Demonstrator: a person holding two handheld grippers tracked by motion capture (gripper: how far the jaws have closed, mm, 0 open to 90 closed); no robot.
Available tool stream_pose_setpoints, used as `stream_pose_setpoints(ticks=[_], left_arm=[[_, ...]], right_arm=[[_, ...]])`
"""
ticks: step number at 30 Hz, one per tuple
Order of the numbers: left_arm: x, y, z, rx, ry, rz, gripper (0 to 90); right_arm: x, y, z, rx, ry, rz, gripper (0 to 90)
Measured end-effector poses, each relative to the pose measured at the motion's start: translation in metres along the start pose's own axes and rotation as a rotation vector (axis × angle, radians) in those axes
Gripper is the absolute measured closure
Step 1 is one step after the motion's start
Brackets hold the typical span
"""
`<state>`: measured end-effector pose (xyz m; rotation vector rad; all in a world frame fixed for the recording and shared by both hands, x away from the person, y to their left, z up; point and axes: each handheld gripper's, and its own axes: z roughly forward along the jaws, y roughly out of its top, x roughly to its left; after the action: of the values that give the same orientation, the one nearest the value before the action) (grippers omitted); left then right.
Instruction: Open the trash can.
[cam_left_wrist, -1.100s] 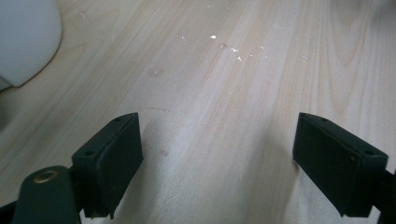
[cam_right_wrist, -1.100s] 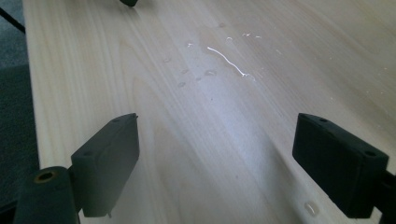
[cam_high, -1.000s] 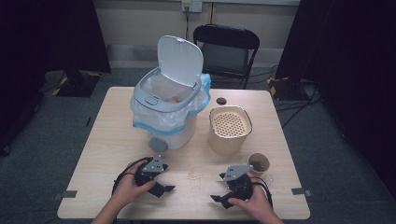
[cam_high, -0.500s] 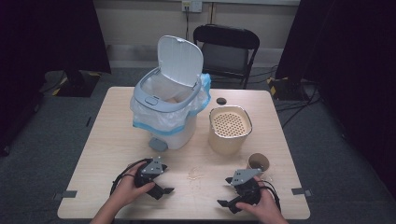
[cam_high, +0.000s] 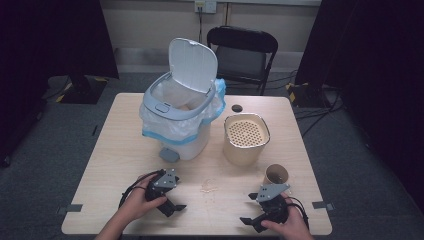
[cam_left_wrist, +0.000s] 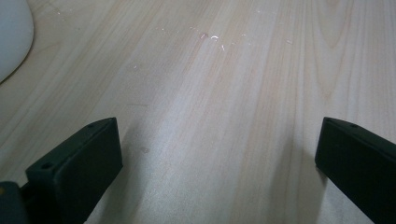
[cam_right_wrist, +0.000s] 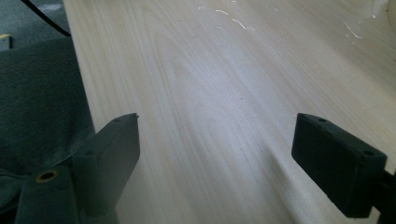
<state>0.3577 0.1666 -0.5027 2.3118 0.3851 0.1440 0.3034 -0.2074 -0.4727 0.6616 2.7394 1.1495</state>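
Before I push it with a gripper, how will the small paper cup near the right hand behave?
The paper cup looks thin and stands upright with nothing visible inside, so it is probably very light and may slide or tip from a small push. Its walls would likely dent under a firm squeeze. On its side, it could roll.

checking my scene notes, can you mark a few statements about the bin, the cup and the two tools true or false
1. The bin has its lid up. True.
2. The left tool grips the paper cup. False: it is open with bare table between its jaws.
3. The paper cup stands near the right tool. True.
4. The right tool is shut. False: its jaws stand apart, nothing between them.
5. The perforated container stands left of the bin. False: right.
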Motion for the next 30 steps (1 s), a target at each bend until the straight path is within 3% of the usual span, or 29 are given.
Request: stream_pose_setpoints(ticks=[15,22,30], left_arm=[[0.000,0.000,0.000,0.000,0.000,-0.001,0.0],[0.000,0.000,0.000,0.001,0.000,-0.001,0.0],[0.000,0.000,0.000,0.000,0.000,0.000,0.0]], right_arm=[[-0.009,-0.018,-0.017,0.012,-0.023,0.029,14.9],[-0.013,-0.025,-0.022,0.027,-0.013,0.044,15.0],[-0.017,-0.032,-0.033,0.022,-0.046,0.065,15.0]])
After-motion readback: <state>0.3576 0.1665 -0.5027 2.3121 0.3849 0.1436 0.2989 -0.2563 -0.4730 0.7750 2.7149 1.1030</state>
